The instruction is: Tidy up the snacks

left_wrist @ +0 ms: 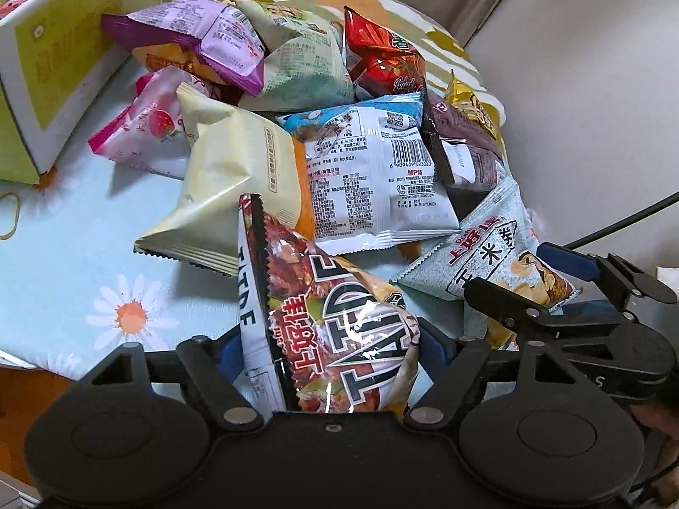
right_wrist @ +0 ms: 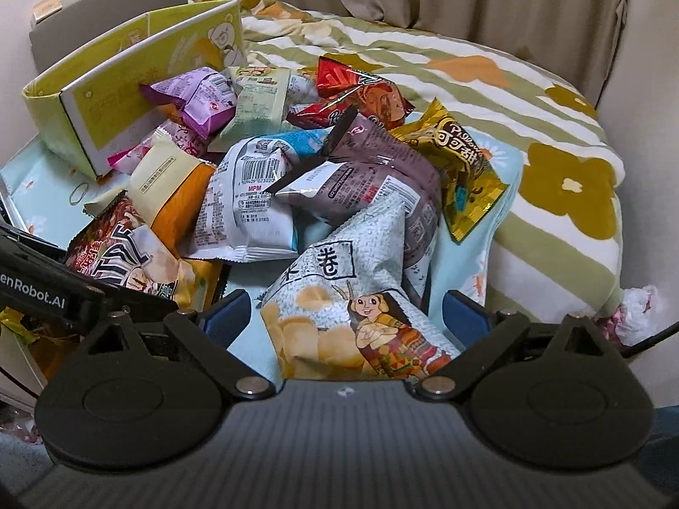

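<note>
A heap of snack bags lies on a light blue daisy cloth (left_wrist: 63,263). My left gripper (left_wrist: 335,348) has its blue pads on both sides of a red-brown chip bag (left_wrist: 339,322) and grips it. My right gripper (right_wrist: 346,311) stands wide around a pale grey rice-roll bag (right_wrist: 352,288), pads apart from it; that bag also shows in the left wrist view (left_wrist: 488,254). Behind lie a white-blue bag (left_wrist: 373,178), a cream bag (left_wrist: 229,182), a purple bag (left_wrist: 199,38), a red bag (left_wrist: 382,59) and a gold bag (right_wrist: 458,161).
A yellow-green open carton (right_wrist: 127,80) stands at the back left of the heap, also in the left wrist view (left_wrist: 46,63). A flowered striped quilt (right_wrist: 530,127) covers the bed behind. A rubber band (left_wrist: 10,216) lies on the cloth. The right gripper's body (left_wrist: 594,309) is close at my left's right.
</note>
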`<state>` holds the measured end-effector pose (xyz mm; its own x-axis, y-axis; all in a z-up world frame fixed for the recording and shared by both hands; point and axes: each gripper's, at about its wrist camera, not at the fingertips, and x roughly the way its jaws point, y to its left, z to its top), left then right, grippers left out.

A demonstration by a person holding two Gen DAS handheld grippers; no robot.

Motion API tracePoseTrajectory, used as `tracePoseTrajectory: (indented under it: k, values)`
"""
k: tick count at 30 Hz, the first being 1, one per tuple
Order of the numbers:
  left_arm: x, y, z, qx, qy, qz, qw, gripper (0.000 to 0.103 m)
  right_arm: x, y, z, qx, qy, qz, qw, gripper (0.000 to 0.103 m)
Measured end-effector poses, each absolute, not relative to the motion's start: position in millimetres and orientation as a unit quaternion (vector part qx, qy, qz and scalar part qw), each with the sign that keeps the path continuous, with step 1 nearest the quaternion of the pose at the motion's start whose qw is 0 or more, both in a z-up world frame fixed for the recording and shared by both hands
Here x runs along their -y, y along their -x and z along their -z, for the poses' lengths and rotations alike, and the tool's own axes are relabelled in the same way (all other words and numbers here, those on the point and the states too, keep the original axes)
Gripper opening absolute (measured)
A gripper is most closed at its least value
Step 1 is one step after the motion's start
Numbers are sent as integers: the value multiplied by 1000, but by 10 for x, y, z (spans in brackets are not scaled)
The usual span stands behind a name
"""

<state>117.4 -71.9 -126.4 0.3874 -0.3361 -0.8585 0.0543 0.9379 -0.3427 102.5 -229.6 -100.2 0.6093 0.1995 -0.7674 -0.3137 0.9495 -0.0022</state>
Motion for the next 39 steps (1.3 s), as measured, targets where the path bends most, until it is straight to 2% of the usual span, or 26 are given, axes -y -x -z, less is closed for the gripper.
tracePoseTrajectory:
  k: [4,14,18,23,25,39]
  values:
    - [731,-1114,1240,-534,121,117,829,73,2280,-1056,1025,-419,72,-148,893,103]
    - [739,-1030,1138,-516,112,124,840,72,2221,-1084,1114,-426,82,-148,889,103]
    - [738,-1007,1092,-511,108,128,843,72,2203,-1065,1150,-437,84,-151,883,91]
    - [742,-986,1039,-505,101,133,847,72,2215,-1030,1154,-442,72,-147,882,86]
    - [744,-974,1008,-502,98,134,849,72,2228,-1014,1142,-444,64,-145,882,78]
    - [709,-794,709,-471,97,152,864,72,2299,-684,762,-417,31,-131,899,74]
